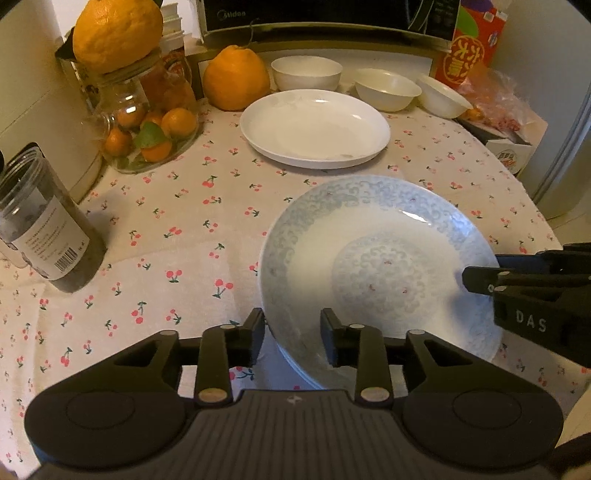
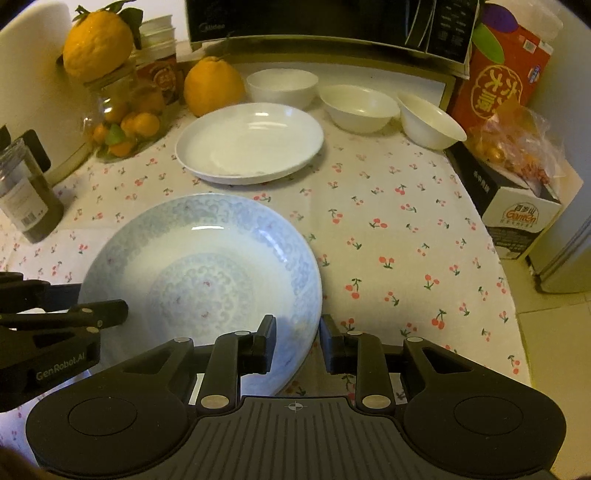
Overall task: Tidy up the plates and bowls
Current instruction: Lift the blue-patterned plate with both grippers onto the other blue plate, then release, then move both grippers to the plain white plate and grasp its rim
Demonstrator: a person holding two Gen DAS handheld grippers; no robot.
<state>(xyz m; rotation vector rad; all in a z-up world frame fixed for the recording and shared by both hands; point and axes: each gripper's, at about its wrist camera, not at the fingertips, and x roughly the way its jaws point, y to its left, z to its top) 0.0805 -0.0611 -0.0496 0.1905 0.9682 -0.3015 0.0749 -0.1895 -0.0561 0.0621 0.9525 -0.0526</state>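
Two grippers bracket one patterned blue plate (image 1: pixel 373 266) near the front of the cherry-print tablecloth (image 1: pixel 166 229). Left gripper (image 1: pixel 292 334): jaws partly open, plate's near-left rim between them, gaps visible on both sides, so no pad seems to press. Right gripper (image 2: pixel 297 341): jaws likewise partly open, astride the plate's near-right rim; contact there is hard to judge, though a gap shows by the outer finger. Whether the plate rests flat or tilts toward the cameras, cannot tell. Plain white plate (image 1: pixel 314 127) sits farther back, well apart from the blue one; three white bowls (image 1: pixel 306 72) (image 1: pixel 386 88) (image 1: pixel 443 96) stand in a row behind it, in front of the microwave (image 1: pixel 325 18). Likely step: grasping or setting down the blue plate, probably bound for the white one. To do it well: close both pairs evenly on the rim before lifting, keep the two hands level with each other, move slowly. Risks: glazed rim slipping from a one-sided pinch; jar of small oranges (image 1: pixel 147 122) and dark jar (image 1: pixel 44 229) stand to the left, clear of the path.
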